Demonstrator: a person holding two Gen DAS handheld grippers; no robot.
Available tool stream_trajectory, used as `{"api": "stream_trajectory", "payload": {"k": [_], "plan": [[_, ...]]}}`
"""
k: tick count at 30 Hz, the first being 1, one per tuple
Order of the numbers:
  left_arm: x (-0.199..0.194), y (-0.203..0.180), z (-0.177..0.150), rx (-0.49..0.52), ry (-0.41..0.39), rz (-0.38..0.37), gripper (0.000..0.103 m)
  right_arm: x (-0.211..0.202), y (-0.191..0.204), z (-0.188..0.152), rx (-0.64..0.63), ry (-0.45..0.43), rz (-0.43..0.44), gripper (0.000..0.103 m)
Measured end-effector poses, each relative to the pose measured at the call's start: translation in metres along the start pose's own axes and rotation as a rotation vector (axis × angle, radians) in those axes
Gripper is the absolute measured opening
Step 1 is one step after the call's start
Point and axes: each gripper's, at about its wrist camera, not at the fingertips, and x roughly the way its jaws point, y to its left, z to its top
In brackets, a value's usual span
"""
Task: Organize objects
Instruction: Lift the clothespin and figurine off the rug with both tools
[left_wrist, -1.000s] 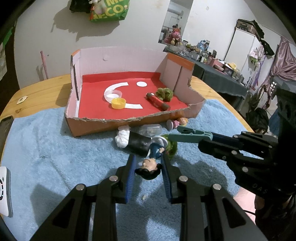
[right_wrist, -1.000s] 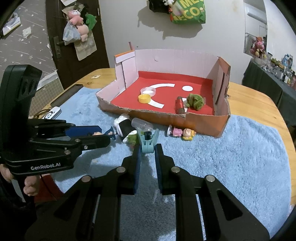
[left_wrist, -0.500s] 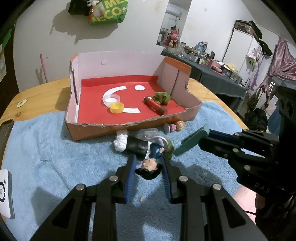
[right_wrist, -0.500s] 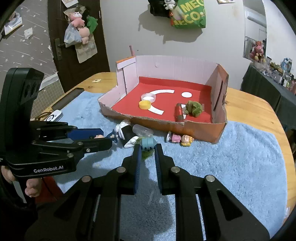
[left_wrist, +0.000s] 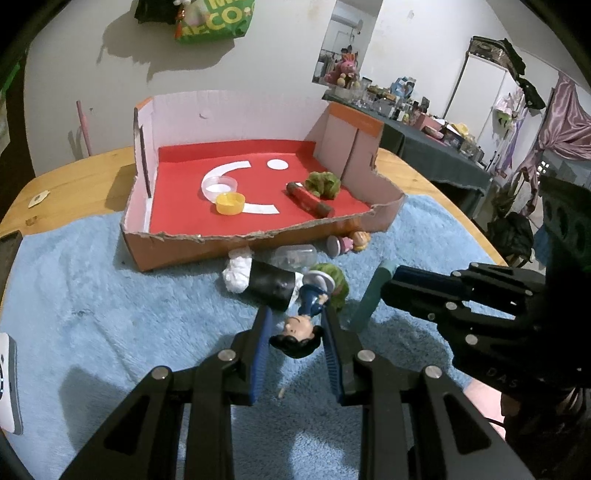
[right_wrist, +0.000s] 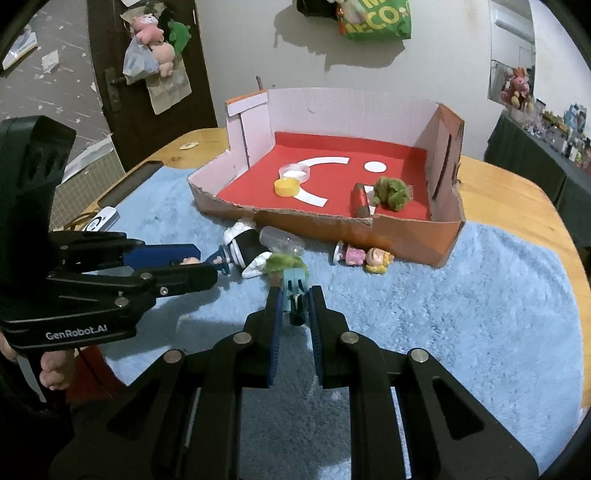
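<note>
Left gripper (left_wrist: 295, 334): your jaws are clamped on the black-haired head of a small toy figure in a blue suit (left_wrist: 301, 321), held just above the blue fluffy cloth (left_wrist: 110, 317).
Right gripper (right_wrist: 294, 308): your jaws are narrow and pinch a teal plastic clip (right_wrist: 294, 282), which tilts down toward the cloth.
Box: the torn cardboard box with a red paper floor (left_wrist: 177, 240) stands on the cloth, on the wooden surface (left_wrist: 74, 184).
Inside the box: a yellow bottle cap (left_wrist: 229, 203), a clear round lid (left_wrist: 218, 183), a red and brown cylinder (left_wrist: 310, 199) and a green fuzzy toy (left_wrist: 323, 183) touching the cylinder.
Outside the box: a black and white figure (left_wrist: 258, 280), a clear plastic capsule (left_wrist: 295, 254) and a small pink and yellow doll (left_wrist: 347, 242) lie near the front wall.
</note>
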Motion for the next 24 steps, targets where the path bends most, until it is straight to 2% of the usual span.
{"api": "stream_trajectory", "payload": {"k": [4,5,13,16,17,19,20,24], "plan": [[-0.001,0.0,0.002,0.001,-0.006,-0.002,0.029,-0.002,0.001,0.001,-0.005,-0.005,-0.001,0.013],[-0.001,0.0,0.002,0.0,-0.007,-0.002,0.029,-0.003,0.001,0.002,-0.003,-0.009,0.001,0.005],[0.005,0.002,0.0,-0.004,0.011,0.002,0.029,0.008,-0.003,0.0,-0.006,0.028,-0.013,0.006],[0.008,0.003,-0.001,-0.004,0.023,-0.002,0.029,0.013,0.001,-0.003,-0.022,0.034,-0.017,0.009],[0.01,0.002,-0.001,-0.003,0.029,0.0,0.029,0.014,0.003,-0.004,-0.027,0.037,-0.01,0.018],[0.013,0.002,-0.003,-0.005,0.032,0.015,0.029,0.014,0.005,-0.004,-0.031,0.035,-0.013,0.058],[0.014,0.004,-0.003,-0.007,0.033,0.019,0.029,0.013,0.006,-0.004,-0.034,0.02,-0.034,0.088],[0.018,0.012,-0.004,-0.032,0.047,0.034,0.029,0.013,0.005,-0.002,-0.048,0.015,-0.052,0.086]]}}
